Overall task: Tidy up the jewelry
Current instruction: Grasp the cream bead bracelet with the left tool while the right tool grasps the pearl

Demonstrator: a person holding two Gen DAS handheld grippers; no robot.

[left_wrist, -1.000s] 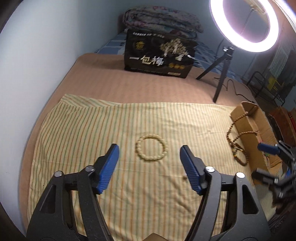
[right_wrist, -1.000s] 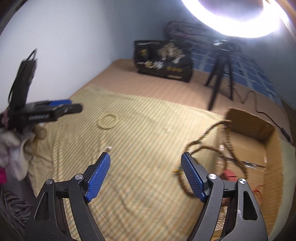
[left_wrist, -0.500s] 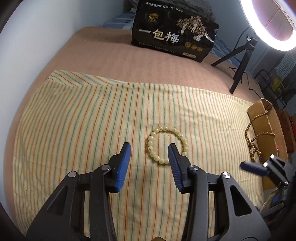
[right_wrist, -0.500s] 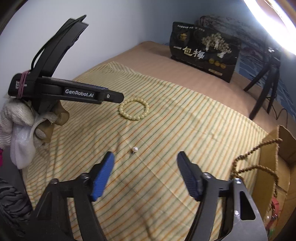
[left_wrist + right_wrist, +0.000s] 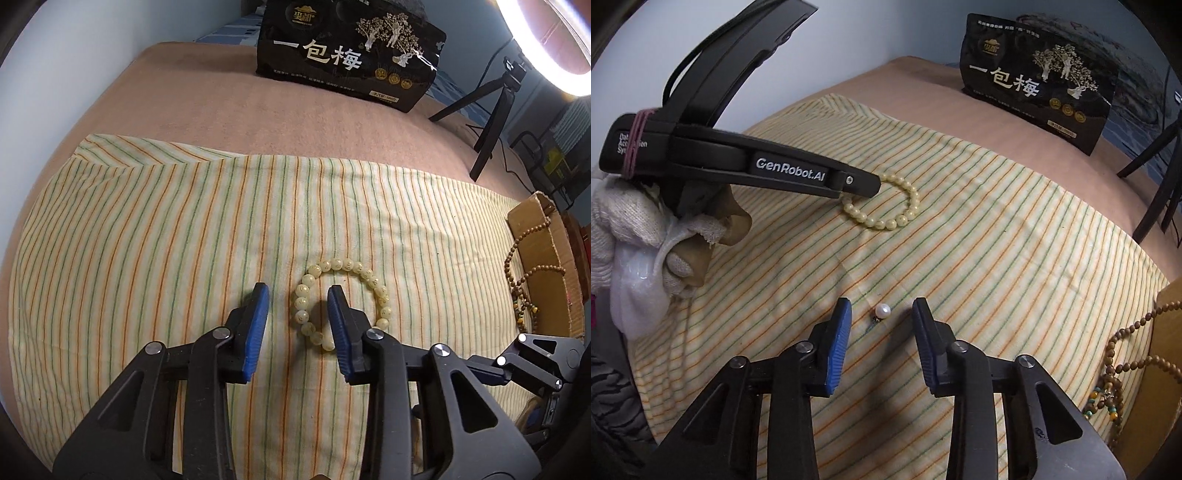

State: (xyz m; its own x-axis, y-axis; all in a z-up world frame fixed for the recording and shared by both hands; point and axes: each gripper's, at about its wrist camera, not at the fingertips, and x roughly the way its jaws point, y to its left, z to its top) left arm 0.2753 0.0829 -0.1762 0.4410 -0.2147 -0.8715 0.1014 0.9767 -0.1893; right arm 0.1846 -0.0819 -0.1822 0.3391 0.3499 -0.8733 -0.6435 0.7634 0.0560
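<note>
A pale yellow bead bracelet (image 5: 341,266) lies flat on the striped cloth (image 5: 147,240). My left gripper (image 5: 297,314) reaches down over it with its jaws closing. The ring's left arc sits between the pads and the right finger stands inside the ring; the pads do not touch the beads. In the right wrist view the left gripper (image 5: 866,186) covers the bracelet's (image 5: 886,221) near edge. A small white pearl earring (image 5: 882,309) lies between the blue pads of my right gripper (image 5: 881,321), whose jaws are closing without touching it.
A brown bead necklace (image 5: 517,266) (image 5: 1126,332) hangs over the edge of a cardboard box (image 5: 546,240) at the right. A black snack bag (image 5: 347,59), a ring light (image 5: 546,44) and its tripod (image 5: 487,122) stand at the back. A gloved hand (image 5: 628,221) holds the left gripper.
Both grippers sank toward the cloth and their jaws narrowed. The left came down over the bracelet. The right swung away from the box and necklace to the pearl earring.
</note>
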